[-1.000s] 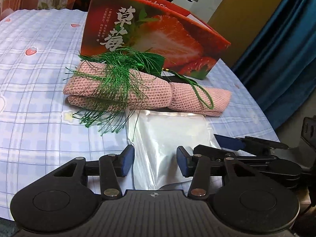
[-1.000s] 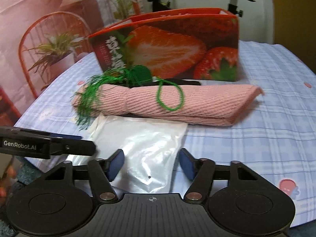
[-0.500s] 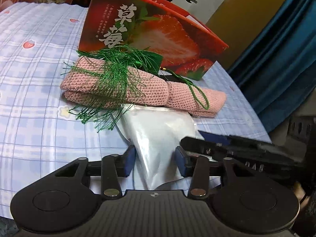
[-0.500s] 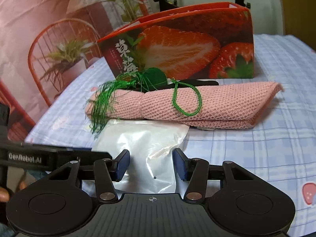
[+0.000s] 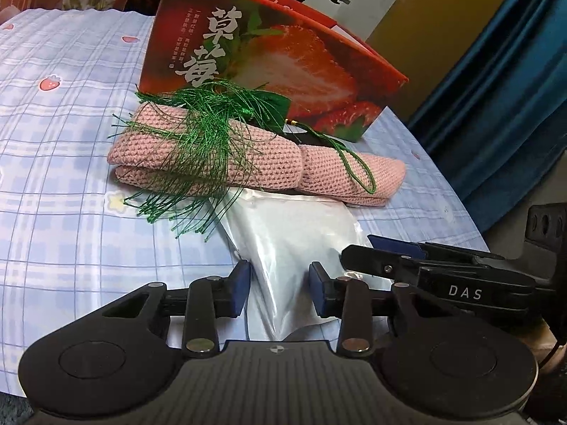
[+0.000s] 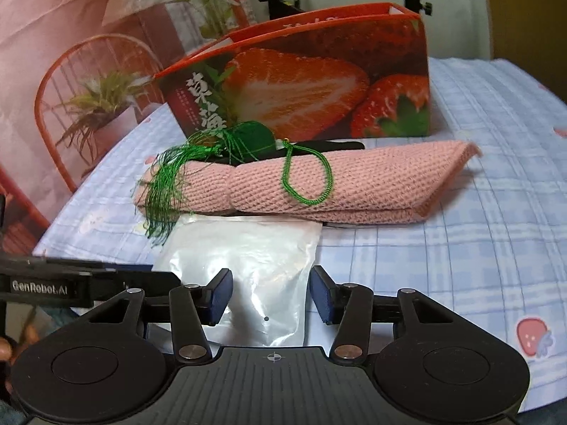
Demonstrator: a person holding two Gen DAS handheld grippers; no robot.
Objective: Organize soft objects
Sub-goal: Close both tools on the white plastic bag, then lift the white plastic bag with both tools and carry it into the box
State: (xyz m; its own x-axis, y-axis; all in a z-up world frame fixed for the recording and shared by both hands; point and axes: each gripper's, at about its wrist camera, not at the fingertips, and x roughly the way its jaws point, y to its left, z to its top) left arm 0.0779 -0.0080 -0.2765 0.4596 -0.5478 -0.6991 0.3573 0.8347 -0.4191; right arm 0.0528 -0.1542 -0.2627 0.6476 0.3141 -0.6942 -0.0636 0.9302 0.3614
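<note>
A clear plastic bag lies on the checked cloth at the near edge. Behind it lies a folded pink knitted cloth with a green tassel charm draped over it. My left gripper is open, its pads either side of the bag's near end, which bunches up between them. My right gripper is open, its pads either side of the bag's other near corner. Each gripper shows in the other's view, the right and the left.
A red strawberry gift box stands open behind the pink cloth. The table has a blue checked cloth. A blue curtain hangs at right; a printed backdrop stands at left.
Both grippers have moved forward and narrowed around the plastic bag's near end. The bag has bunched and lifted slightly between the left pads.
</note>
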